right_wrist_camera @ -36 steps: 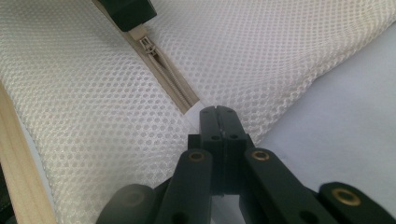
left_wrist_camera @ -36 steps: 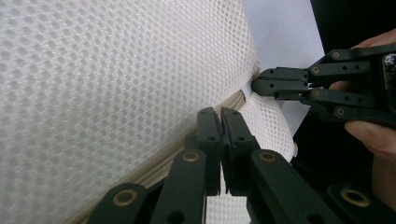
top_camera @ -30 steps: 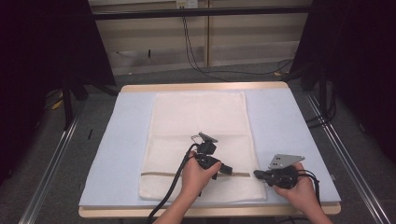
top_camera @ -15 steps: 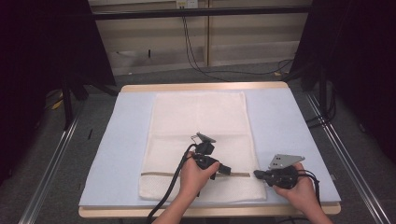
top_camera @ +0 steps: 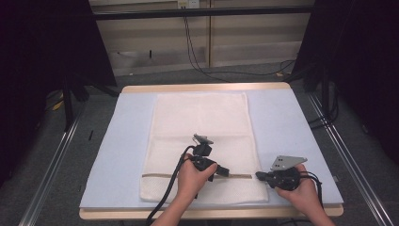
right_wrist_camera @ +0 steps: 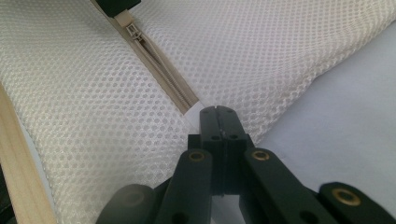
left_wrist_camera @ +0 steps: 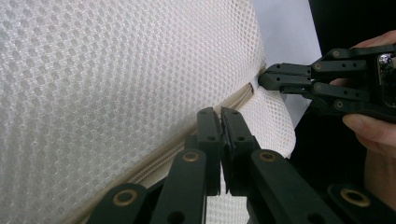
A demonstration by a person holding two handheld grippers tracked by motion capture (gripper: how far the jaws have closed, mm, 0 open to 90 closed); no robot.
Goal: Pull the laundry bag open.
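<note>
A white mesh bag [top_camera: 202,117] lies flat on the pale blue mat [top_camera: 282,122], with a beige zipper [top_camera: 160,175] running across its near end. My left gripper [top_camera: 228,173] lies low over that zipper, jaws together [left_wrist_camera: 222,114]. In the right gripper view its black tip [right_wrist_camera: 114,5] clamps the beige pull tab just above the zipper slider [right_wrist_camera: 133,31]. My right gripper [top_camera: 258,175] is shut on the bag's right edge, right at the zipper's end [right_wrist_camera: 189,105], and in the left gripper view its tips [left_wrist_camera: 261,79] pinch the mesh there.
The mat covers a wooden table [top_camera: 207,87] whose near edge runs just under both hands. Bare mat lies left and right of the bag. Cables trail from both grippers toward the person. Metal rails and dark stands flank the table.
The left gripper has crept very slightly to the left along the zipper. The right gripper has kept still.
</note>
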